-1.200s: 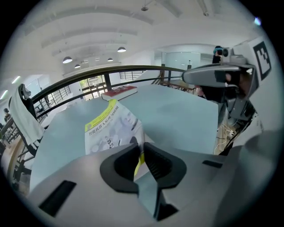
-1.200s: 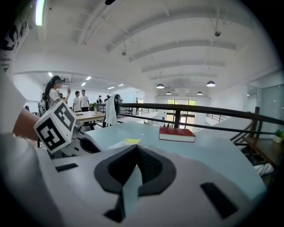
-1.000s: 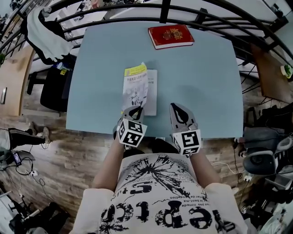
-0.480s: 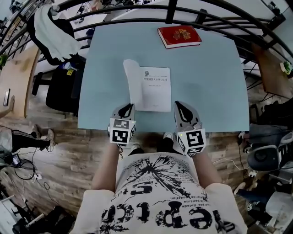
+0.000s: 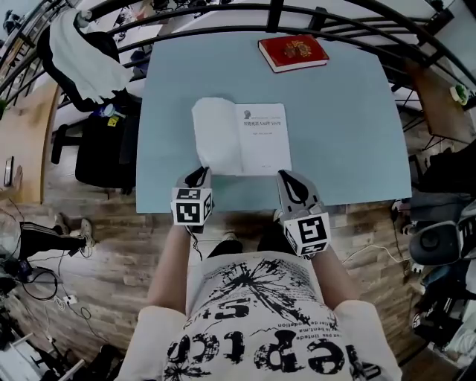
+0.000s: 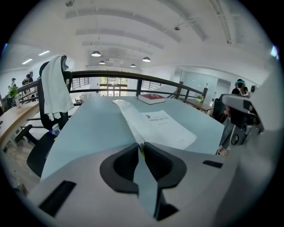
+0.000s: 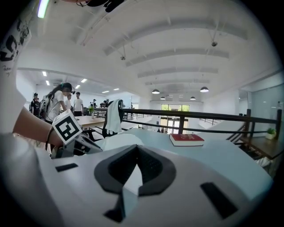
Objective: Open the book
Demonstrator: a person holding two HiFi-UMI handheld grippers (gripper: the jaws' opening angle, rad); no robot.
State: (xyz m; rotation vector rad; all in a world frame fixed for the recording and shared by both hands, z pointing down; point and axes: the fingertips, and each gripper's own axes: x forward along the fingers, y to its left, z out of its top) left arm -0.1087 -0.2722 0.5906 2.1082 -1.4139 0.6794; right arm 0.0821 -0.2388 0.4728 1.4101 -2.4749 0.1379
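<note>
A white book (image 5: 264, 138) lies open in the middle of the blue table (image 5: 342, 119), its title page facing up. Its cover (image 5: 216, 141) arches to the left and is not lying flat. My left gripper (image 5: 199, 173) is at the cover's near left corner. Its jaws have just been opening and stand a sliver apart, with the cover's yellow edge (image 6: 141, 148) between the tips. In the left gripper view the book (image 6: 164, 126) stretches away from the left gripper (image 6: 142, 145). My right gripper (image 5: 285, 177) hovers shut and empty just off the book's near right corner; it also shows in its own view (image 7: 136, 148).
A red book (image 5: 293, 52) lies at the table's far edge, and it also shows as the red book (image 7: 186, 139) in the right gripper view. A black railing (image 5: 275, 15) curves behind the table. A chair draped with white cloth (image 5: 89, 67) stands to the left. People stand far off.
The cover, upright a second ago, has swung over to the left and the book now lies open. My left gripper went left with it. The right gripper drew back slightly.
</note>
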